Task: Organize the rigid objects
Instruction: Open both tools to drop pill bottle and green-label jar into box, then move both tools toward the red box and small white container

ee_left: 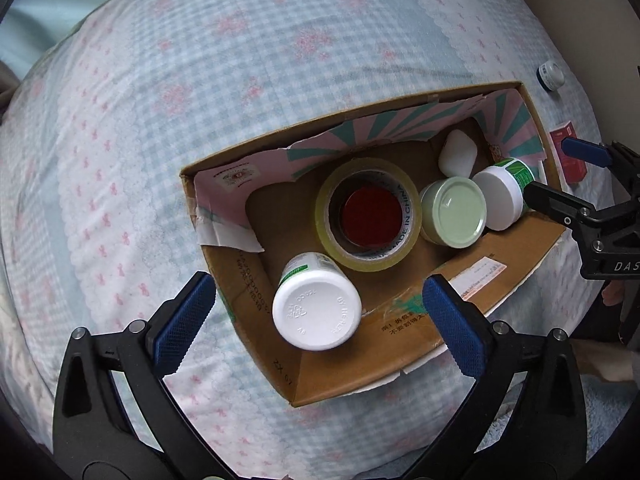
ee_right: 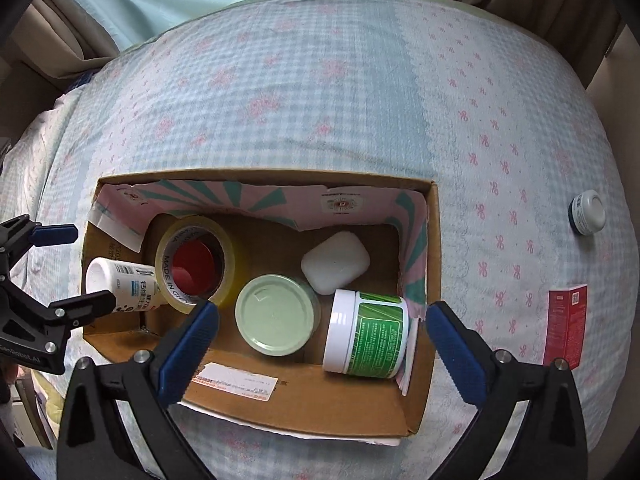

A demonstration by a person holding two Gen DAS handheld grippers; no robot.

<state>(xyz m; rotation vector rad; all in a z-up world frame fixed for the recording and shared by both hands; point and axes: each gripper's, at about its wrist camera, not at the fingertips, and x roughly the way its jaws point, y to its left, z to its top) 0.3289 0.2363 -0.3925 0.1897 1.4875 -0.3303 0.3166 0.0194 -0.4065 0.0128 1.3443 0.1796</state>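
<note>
In the left wrist view the left gripper (ee_left: 318, 312) gapes empty over a white bottle (ee_left: 316, 304) lying inside the cardboard box (ee_left: 400, 344), while the right wrist view shows the right gripper (ee_right: 322, 336), jaws wide, above the green-labelled jar (ee_right: 368, 332) lying in that box.

Matt cardboard box (ee_right: 432, 248), glossy tape roll (ee_right: 232, 256), woven cotton bedsheet (ee_right: 320, 92)

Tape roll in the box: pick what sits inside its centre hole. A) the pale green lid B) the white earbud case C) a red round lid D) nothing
C: a red round lid fills the hole of the tape roll; the white earbud case and pale green lid lie beside the roll in the cardboard box.
</note>
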